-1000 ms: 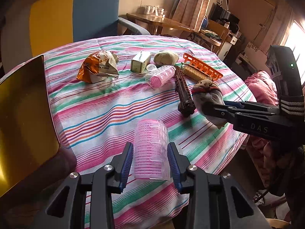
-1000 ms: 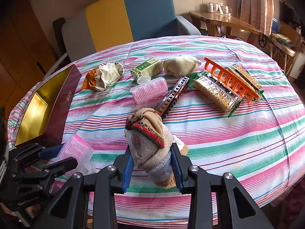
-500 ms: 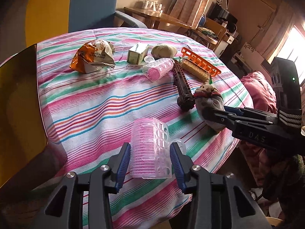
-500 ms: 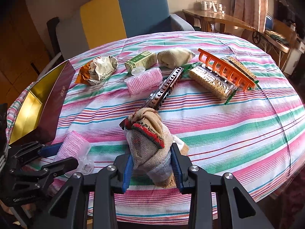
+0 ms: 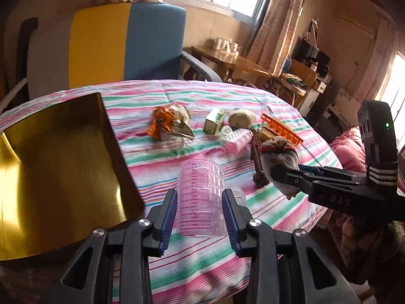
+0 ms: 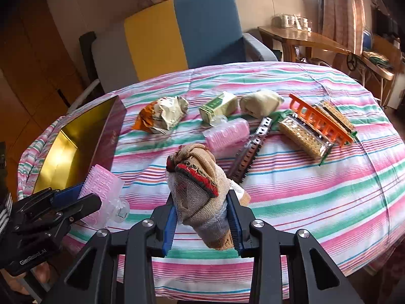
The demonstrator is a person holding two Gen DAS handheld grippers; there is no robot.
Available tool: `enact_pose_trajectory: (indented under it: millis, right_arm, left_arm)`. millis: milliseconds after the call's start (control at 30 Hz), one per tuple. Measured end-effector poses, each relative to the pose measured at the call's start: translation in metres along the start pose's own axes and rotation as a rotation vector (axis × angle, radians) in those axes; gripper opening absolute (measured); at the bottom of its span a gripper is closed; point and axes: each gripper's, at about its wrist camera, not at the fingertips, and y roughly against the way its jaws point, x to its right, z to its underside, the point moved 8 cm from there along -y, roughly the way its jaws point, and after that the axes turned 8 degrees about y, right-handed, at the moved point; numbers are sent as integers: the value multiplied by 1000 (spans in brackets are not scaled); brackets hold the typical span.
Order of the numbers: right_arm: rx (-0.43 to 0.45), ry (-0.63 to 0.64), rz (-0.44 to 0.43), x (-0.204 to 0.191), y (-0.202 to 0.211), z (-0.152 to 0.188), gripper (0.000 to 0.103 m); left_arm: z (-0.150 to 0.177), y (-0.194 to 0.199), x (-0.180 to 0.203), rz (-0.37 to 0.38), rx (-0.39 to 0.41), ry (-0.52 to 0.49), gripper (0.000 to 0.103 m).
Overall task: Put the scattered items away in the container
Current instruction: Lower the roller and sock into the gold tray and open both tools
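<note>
A clear pack of pink hair rollers (image 5: pixel 198 177) hangs above the striped cloth between the pads of my left gripper (image 5: pixel 200 202). Its jaws are closing and press on the pack. The gold-lined box (image 5: pixel 50 164) lies just left of it, its dark red wall (image 6: pixel 111 131) facing the table's middle. My right gripper (image 6: pixel 202 202) is shut on a rolled sock bundle (image 6: pixel 195 174) in netting, held up off the cloth. From the right wrist, the left gripper (image 6: pixel 76 197) and its roller pack (image 6: pixel 101 185) are at lower left, beside the box.
Further back on the cloth lie a crumpled orange snack bag (image 5: pixel 169 124), a green carton (image 5: pixel 214 120), a beige bundle (image 5: pixel 241 117), a second roller pack (image 5: pixel 236 140), a dark toothed strip (image 6: pixel 249 149), an orange rack (image 6: pixel 321 119) and cracker packs (image 6: pixel 303 136). A blue-yellow armchair (image 5: pixel 126 43) stands behind.
My left gripper has lifted the roller pack off the cloth and swung left, so the gold box fills more of its view. The right gripper has risen a little with the sock bundle.
</note>
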Motion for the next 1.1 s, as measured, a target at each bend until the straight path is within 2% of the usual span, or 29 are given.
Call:
enact_pose_trajectory:
  millis: [200,333,467,667,800,867,1033,1100]
  right_arm:
    - [25,79,-150,-69,-9,-38,37]
    - [26,138,-256,-123,-24,-65,37]
    - [1,206,-311,-173,-45,-83,37]
    - [-80,276,-292,-220,-90,-78,37]
    - [-128,284,-259,-225,-118,-72,38]
    - [-145,286,-253,-228,-126,-69,43]
    - [-160,295,-230,-227,-136,-65,46]
    - [-156,287,-235,-225,-135,-64,49]
  left_arm:
    - [-28,44,-74,-146,130,103,36]
    - [-32,55,-137,-256,148,195,36]
    - [-25,54,-191,-342,127,279,36]
    - [-12,52,-238,-427,108,342,36]
    - [-6,52,-249,-463,100,344,37]
    - [-4,51,-254,-471,86,354,37]
    - [2,49,-262,-484,70,383,37]
    - [2,50,-262,-481,72,381,41]
